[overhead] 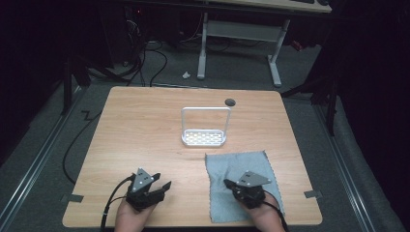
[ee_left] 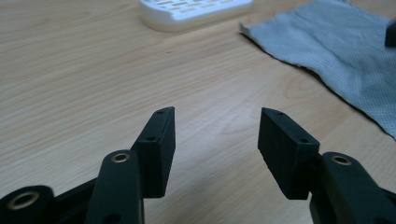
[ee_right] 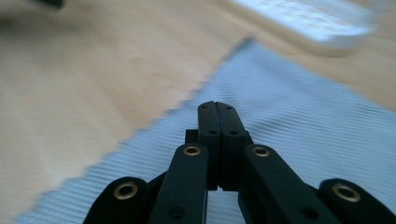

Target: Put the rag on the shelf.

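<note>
A grey cloth [overhead: 240,163] lies flat on the near right of the wooden table [overhead: 145,130]. My right gripper [overhead: 227,183] hovers over its near part, pointing left, jaws shut with nothing between them; the right gripper view has the closed tips [ee_right: 218,107] above the cloth [ee_right: 303,126]. At the near left, my left gripper [overhead: 163,189] is open and empty over bare wood. In its own view the left gripper [ee_left: 217,115] faces the cloth's edge [ee_left: 341,46]. A white perforated rack [overhead: 204,138] with a tall hoop handle stands mid-table.
A small dark round object [overhead: 230,102] rests behind the rack. The rack's base [ee_left: 196,11] is far ahead of the left gripper and blurred [ee_right: 317,23] in the right gripper view. Past the far table edge are a white desk frame [overhead: 203,53] and floor cables [overhead: 145,63].
</note>
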A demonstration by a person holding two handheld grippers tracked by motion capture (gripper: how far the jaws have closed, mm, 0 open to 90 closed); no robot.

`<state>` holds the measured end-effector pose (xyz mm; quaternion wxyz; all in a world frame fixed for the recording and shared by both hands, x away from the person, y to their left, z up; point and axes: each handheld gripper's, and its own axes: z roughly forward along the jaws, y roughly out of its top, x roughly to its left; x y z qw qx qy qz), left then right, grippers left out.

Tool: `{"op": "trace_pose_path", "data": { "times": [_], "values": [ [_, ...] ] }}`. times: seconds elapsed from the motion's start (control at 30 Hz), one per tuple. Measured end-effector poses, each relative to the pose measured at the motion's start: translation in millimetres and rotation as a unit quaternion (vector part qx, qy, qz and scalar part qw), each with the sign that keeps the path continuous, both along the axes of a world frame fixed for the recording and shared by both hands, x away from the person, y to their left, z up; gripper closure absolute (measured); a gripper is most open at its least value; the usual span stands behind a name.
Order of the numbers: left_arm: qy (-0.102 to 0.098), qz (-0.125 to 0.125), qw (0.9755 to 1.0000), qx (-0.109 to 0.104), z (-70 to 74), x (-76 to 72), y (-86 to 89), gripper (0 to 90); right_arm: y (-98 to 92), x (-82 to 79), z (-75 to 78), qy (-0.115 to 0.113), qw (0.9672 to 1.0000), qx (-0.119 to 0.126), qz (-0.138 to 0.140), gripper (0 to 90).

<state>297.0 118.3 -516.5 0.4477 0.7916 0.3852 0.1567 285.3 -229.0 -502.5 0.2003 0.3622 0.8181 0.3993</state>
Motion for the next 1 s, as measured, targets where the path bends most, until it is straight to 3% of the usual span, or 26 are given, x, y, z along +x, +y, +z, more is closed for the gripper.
{"op": "trace_pose_path", "data": {
  "times": [0.1, 0.13, 0.2, 0.3, 0.4, 0.5, 0.63, 0.7, 0.8, 1.0],
  "values": [
    [0.003, -0.015, 0.9999, -0.001, -1.2, -0.6, -11.1, 50.0, -30.4, -1.8, 0.2, -0.009, 0.999, 0.012, -0.042, 87.3],
    [0.014, -0.038, 0.9992, -0.005, -1.2, -0.3, -23.5, 53.5, -42.4, -2.5, -1.0, -0.009, 0.998, 0.024, -0.057, 85.4],
    [0.022, -0.054, 0.9981, -0.02, -0.4, -0.3, -37.2, 56.8, -55.9, -4.6, -1.7, -0.013, 0.9965, 0.026, -0.078, 83.8],
    [0.039, -0.088, 0.9949, -0.031, 0.9, 1.0, -63.5, 71.5, -72.1, -6.0, 0.6, -0.027, 0.994, 0.021, -0.103, 83.1],
    [0.028, -0.101, 0.9945, -0.011, 3.0, 1.9, -95.7, 89.3, -83.8, -4.6, 3.1, -0.034, 0.9917, 0.029, -0.121, 83.7],
    [0.042, -0.109, 0.9931, 0.001, 1.3, 8.4, -123.1, 89.9, -90.1, -3.9, 2.7, -0.028, 0.9907, 0.04, -0.127, 84.5],
    [0.05, -0.112, 0.992, 0.031, -7.3, 13.4, -146.2, 89.8, -92.6, -2.2, 1.4, -0.024, 0.9908, 0.042, -0.126, 84.4],
    [0.05, -0.116, 0.9909, 0.048, -12.8, 14.6, -151.1, 89.8, -92.1, -2.1, 1.0, -0.021, 0.9909, 0.043, -0.126, 84.1],
    [0.034, -0.116, 0.9907, 0.064, -12.6, 13.3, -150.0, 89.8, -91.7, -1.8, 0.0, -0.015, 0.9914, 0.045, -0.122, 82.1],
    [0.035, -0.114, 0.99, 0.076, -10.9, 11.7, -124.0, 89.8, -88.6, -0.8, -2.6, -0.008, 0.9927, 0.041, -0.113, 81.9]
  ]
}}
